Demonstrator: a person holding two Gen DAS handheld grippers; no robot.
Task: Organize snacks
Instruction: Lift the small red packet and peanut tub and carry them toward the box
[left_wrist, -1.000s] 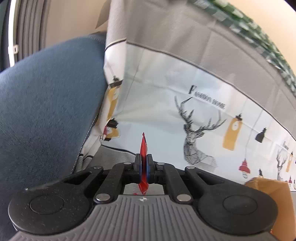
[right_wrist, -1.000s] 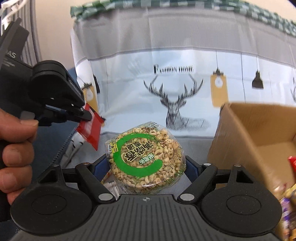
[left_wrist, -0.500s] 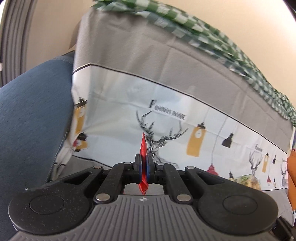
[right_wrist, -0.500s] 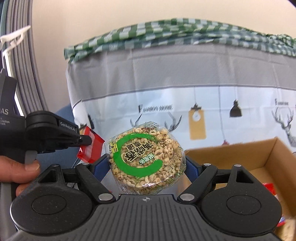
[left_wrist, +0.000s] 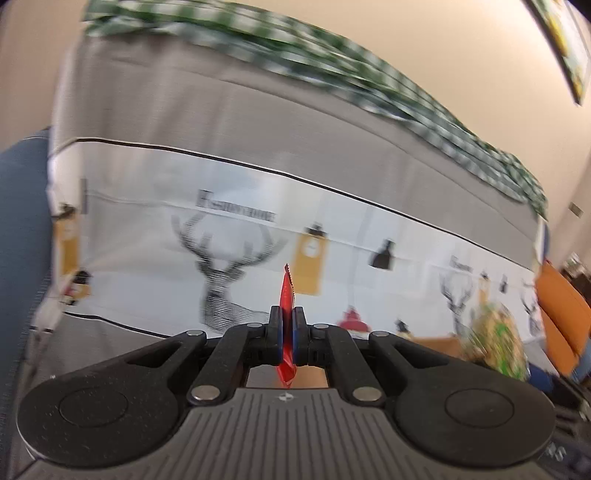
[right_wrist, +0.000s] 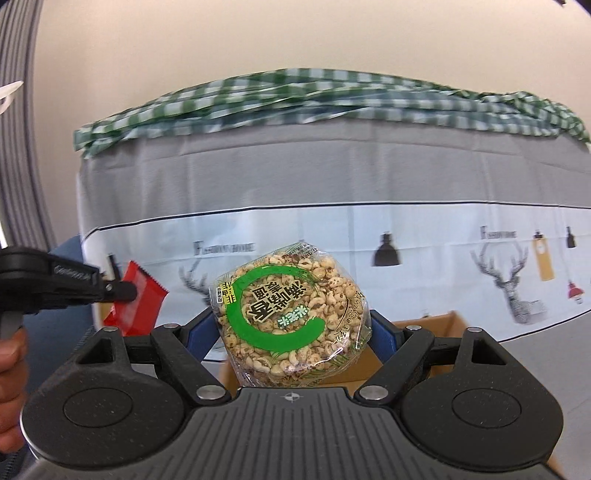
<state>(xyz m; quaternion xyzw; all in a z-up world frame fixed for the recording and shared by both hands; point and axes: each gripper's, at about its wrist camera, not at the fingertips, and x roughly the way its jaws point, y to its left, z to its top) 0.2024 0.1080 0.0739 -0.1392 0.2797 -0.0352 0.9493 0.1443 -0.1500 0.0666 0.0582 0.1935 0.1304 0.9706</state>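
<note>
The left gripper is clamped tight on a thin red packet, which stands edge-on between its fingers at the lower centre of the left wrist view. In the right wrist view the same packet shows as a flat red rectangle at the middle left, pinched at its edge, with a hand at the left border. The right gripper stands wide and grips a round puffed-grain cake in clear wrap with a green ring, at the centre of that view. Below and behind the cake lies an open cardboard box. A cloth printed with deer and lamps fills the background, with a green checked fabric on top.
</note>
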